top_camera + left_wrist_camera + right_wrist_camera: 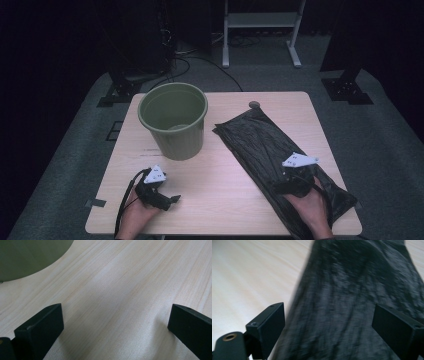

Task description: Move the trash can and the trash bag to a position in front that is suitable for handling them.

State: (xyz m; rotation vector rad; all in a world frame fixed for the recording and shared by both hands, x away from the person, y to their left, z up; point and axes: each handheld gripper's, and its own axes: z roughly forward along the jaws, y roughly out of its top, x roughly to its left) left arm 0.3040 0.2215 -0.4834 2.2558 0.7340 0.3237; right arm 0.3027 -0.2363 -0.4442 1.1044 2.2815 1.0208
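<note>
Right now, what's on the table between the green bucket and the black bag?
Nothing: in the high view, bare wood separates the green bucket from the black bag on the table.

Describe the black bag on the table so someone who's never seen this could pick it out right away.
On the pale wooden table, look to the right of the green bin. The black plastic bag lies flat there, running diagonally toward the near right corner. It is the only dark, crinkled, limp thing on the tabletop.

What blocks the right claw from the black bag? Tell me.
Nothing visible does. The right claw hangs directly over the black bag with its jaws spread wide and only the bag's crinkled plastic between them. The green bin stands apart, off toward the left claw.
</note>
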